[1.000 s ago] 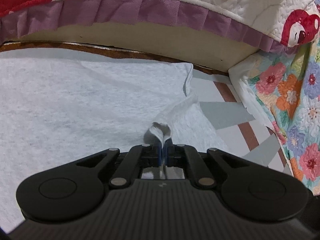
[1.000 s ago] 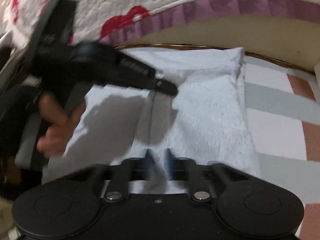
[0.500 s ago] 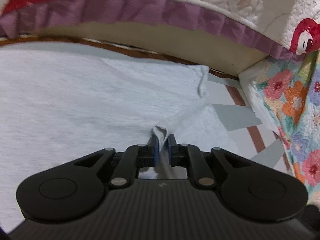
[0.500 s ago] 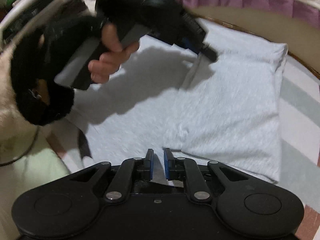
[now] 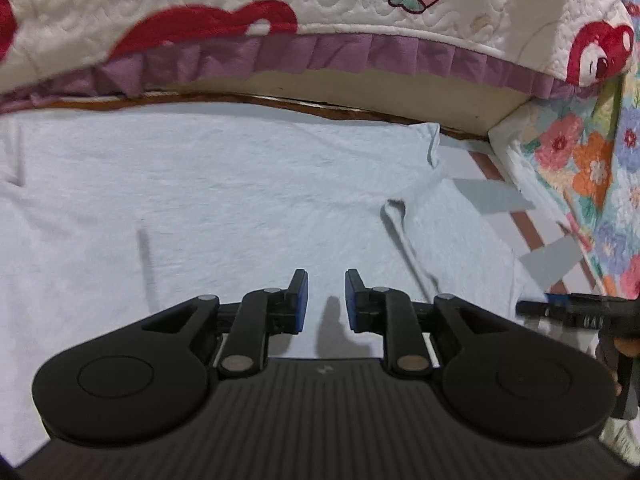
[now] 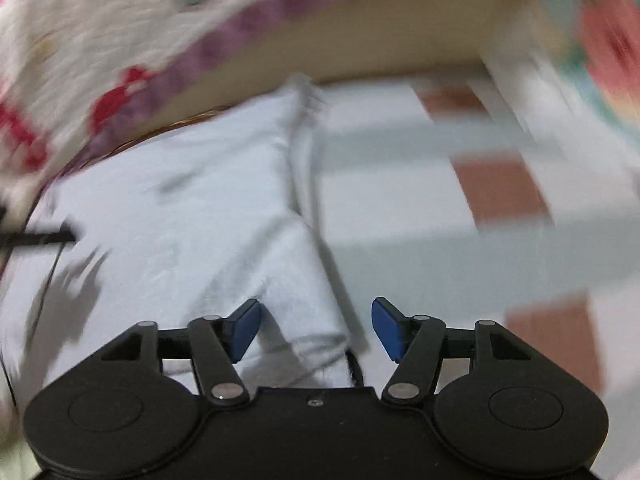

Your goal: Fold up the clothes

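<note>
A big quilt [image 5: 360, 4] with red shapes and a purple frill hangs over the far edge of the floor mat [image 5: 492, 196]. The mat has white, gray and brown stripes. A flowery cloth [image 5: 592, 168] stands along the mat's right edge.

A pale gray shirt [image 5: 220, 200] lies flat on the mat. It reaches almost to the far edge, under the quilt. One thin strip of it sticks up in a fold near its right side.

The left claw [image 5: 323, 300] is spread apart above the shirt and holds nothing. The right claw [image 6: 316, 330] is spread wide too, with a corner of the shirt lying between its blue pads [image 6: 386, 330]. That view is blurry.
</note>
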`<state>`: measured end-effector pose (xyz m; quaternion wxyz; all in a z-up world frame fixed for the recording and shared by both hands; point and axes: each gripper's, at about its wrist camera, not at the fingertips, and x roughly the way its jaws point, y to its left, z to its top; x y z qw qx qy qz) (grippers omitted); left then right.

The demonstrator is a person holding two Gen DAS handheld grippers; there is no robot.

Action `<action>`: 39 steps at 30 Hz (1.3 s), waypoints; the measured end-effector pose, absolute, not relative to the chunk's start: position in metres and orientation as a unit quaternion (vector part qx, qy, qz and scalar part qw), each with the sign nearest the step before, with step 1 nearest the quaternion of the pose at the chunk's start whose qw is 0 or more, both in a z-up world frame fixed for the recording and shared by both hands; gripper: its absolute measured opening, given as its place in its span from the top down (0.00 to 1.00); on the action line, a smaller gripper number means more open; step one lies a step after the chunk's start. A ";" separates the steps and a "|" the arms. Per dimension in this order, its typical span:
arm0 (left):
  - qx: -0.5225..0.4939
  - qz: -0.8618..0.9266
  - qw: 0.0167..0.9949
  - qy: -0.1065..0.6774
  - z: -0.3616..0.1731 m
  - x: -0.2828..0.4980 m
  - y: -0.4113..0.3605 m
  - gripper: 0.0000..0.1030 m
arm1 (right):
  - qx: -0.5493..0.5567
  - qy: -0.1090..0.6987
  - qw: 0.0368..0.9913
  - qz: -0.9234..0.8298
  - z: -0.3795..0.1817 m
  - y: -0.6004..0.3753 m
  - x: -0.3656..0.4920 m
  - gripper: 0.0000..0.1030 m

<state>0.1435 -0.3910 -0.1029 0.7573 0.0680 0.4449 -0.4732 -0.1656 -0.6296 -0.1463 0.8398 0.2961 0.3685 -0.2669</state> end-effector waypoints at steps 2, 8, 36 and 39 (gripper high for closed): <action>0.088 -0.465 0.766 0.434 -0.093 0.145 -0.371 0.72 | 0.303 0.359 0.841 -0.268 -0.148 -0.627 -0.169 0.80; 0.220 -0.349 0.831 0.374 -0.092 0.154 -0.284 0.68 | 0.321 0.331 0.844 -0.273 -0.154 -0.619 -0.181 0.82; 0.047 -0.509 0.757 0.407 -0.093 0.073 -0.378 0.63 | 0.553 0.149 0.756 -0.316 -0.181 -0.591 -0.192 0.39; 0.055 -0.531 0.731 0.426 -0.107 0.050 -0.425 0.63 | 0.531 0.139 0.771 -0.324 -0.184 -0.591 -0.182 0.51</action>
